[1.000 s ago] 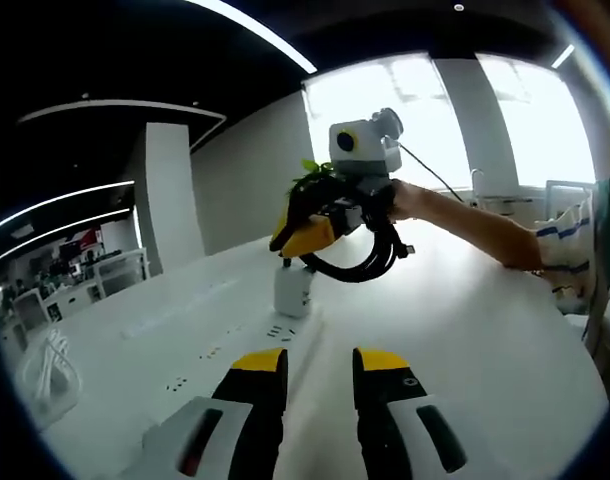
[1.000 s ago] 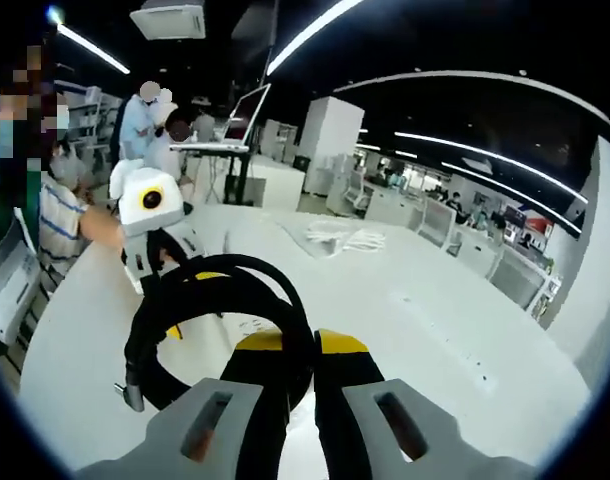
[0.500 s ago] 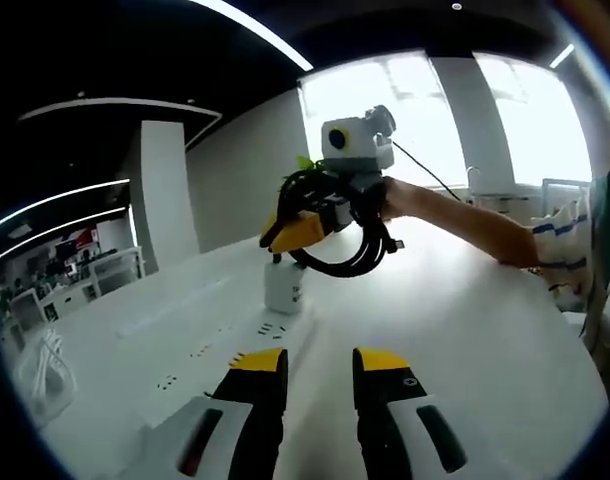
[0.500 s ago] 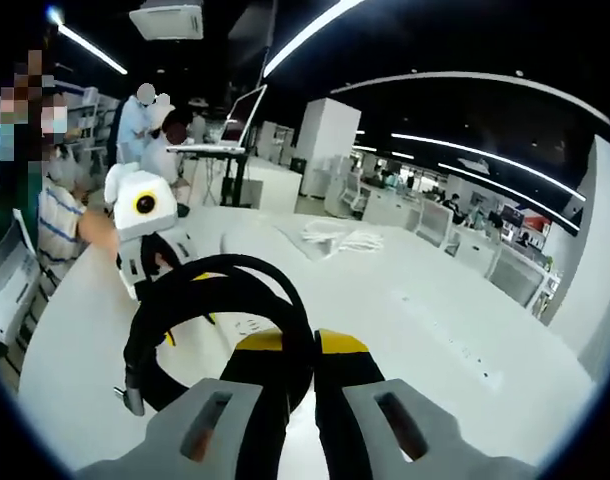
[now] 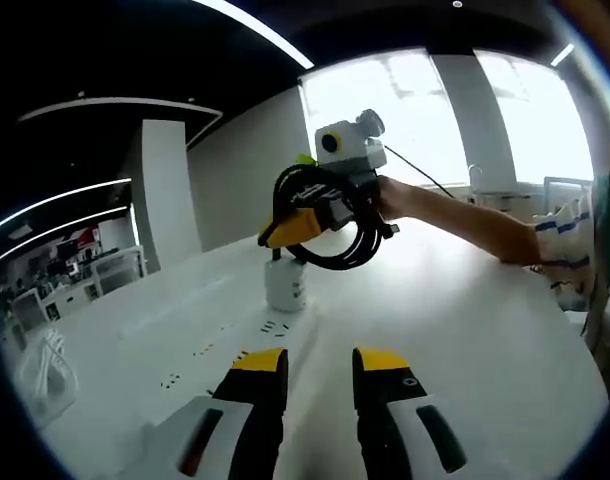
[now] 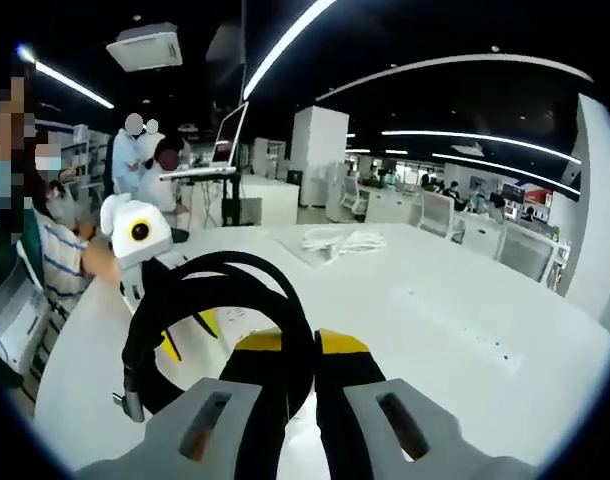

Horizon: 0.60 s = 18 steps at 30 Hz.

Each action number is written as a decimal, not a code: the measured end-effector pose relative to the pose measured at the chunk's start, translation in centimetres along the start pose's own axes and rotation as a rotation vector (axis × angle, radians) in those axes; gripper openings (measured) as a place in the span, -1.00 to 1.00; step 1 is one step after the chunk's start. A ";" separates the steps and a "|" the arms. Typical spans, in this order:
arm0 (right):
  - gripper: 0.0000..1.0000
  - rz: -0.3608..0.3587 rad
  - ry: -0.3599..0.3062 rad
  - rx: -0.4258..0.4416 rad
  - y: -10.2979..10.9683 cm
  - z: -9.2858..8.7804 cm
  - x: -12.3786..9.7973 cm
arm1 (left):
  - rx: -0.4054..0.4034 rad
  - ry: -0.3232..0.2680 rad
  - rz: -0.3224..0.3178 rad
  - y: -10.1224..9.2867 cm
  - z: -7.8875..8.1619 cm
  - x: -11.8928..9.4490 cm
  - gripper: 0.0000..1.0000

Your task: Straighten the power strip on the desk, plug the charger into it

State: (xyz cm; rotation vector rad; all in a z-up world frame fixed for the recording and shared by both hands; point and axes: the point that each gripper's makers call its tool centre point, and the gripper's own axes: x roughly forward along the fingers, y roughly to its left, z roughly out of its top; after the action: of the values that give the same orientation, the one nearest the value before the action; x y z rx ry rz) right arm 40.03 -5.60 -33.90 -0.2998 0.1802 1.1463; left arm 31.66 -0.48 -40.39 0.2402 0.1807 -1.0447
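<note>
Your right gripper (image 6: 289, 352) is clamped on the coiled black charger cable (image 6: 207, 318), held above the white desk (image 6: 435, 350). Your left gripper (image 5: 319, 365) hangs with jaws apart over the power strip (image 5: 210, 350), whose sockets lie just ahead.

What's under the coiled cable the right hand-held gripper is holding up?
In the left gripper view, a white bottle stands on the desk below the coiled cable. Green leaves peek out behind the right hand-held gripper, which hides the bottle's top.
</note>
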 end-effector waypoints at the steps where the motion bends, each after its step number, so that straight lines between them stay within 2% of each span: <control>1: -0.86 -0.005 0.002 -0.004 0.1 0.0 0.0 | 0.000 -0.002 0.000 0.0 0.0 0.0 -0.48; 3: -0.86 -0.007 0.010 -0.024 0.2 -0.1 0.0 | 0.002 -0.003 0.001 0.0 0.1 0.0 -0.48; 9: -0.86 0.017 -0.030 -0.017 0.1 -0.2 -0.4 | 0.004 0.001 0.003 0.1 0.1 -0.2 -0.48; 13: -0.86 0.012 -0.018 -0.020 0.1 0.0 0.0 | -0.005 -0.016 0.003 0.2 0.5 -0.2 -0.48; 18: -0.86 0.011 -0.023 -0.022 0.2 -0.1 -0.2 | -0.001 -0.004 0.000 0.0 0.2 0.0 -0.48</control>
State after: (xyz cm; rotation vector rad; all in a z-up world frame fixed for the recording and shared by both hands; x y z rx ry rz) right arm 39.80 -5.73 -33.98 -0.3054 0.1494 1.1626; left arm 31.69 -0.53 -40.23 0.2375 0.1773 -1.0455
